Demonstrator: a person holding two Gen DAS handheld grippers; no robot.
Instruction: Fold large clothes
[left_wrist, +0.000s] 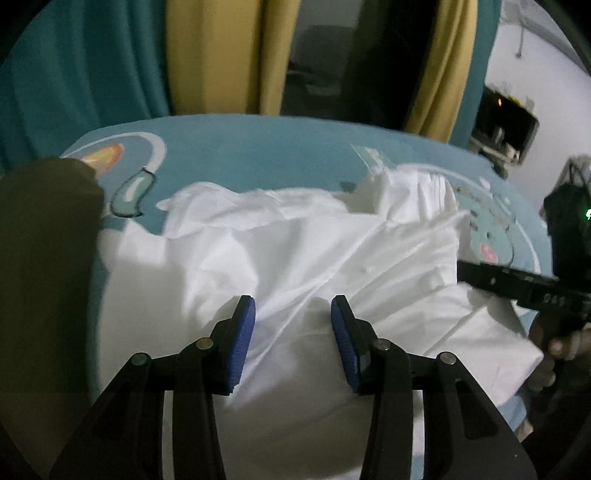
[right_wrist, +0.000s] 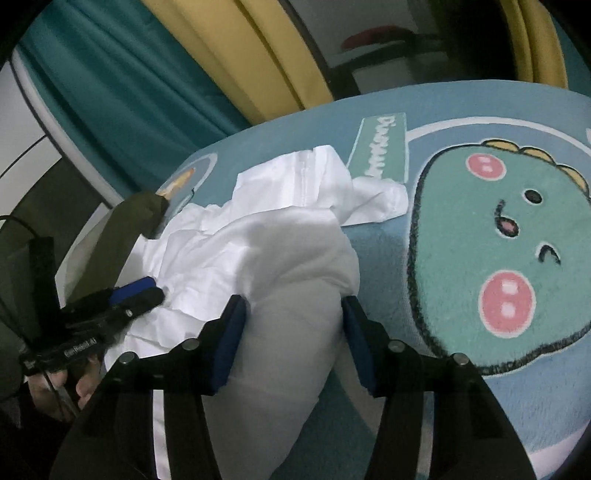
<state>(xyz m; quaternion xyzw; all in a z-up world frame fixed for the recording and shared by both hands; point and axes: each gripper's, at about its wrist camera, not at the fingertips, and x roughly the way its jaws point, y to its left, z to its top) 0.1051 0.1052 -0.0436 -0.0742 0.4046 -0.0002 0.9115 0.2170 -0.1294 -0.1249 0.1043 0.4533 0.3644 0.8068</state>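
Observation:
A large white garment (left_wrist: 295, 243) lies crumpled on a blue cartoon blanket (left_wrist: 258, 147). My left gripper (left_wrist: 291, 306) hovers low over its near part. The jaws stand apart and the blue pads (left_wrist: 243, 343) press on nothing; the cloth only lies under the gap. In the right wrist view my right gripper (right_wrist: 294, 302) holds a thick bulging fold of the white garment (right_wrist: 295, 280), which fills the gap and touches both pads. The right gripper (left_wrist: 517, 284) also shows at the garment's right edge in the left wrist view. The left gripper (right_wrist: 136, 291) shows at the left in the right wrist view.
An olive cloth (left_wrist: 40, 258) lies against the garment's left side, also olive cloth (right_wrist: 125, 229). The blanket's dinosaur print (right_wrist: 498, 258) spreads to the right. Teal curtains (left_wrist: 81, 74) and yellow curtains (left_wrist: 221, 55) hang behind the bed. A person's hand (left_wrist: 561, 347) holds the right gripper.

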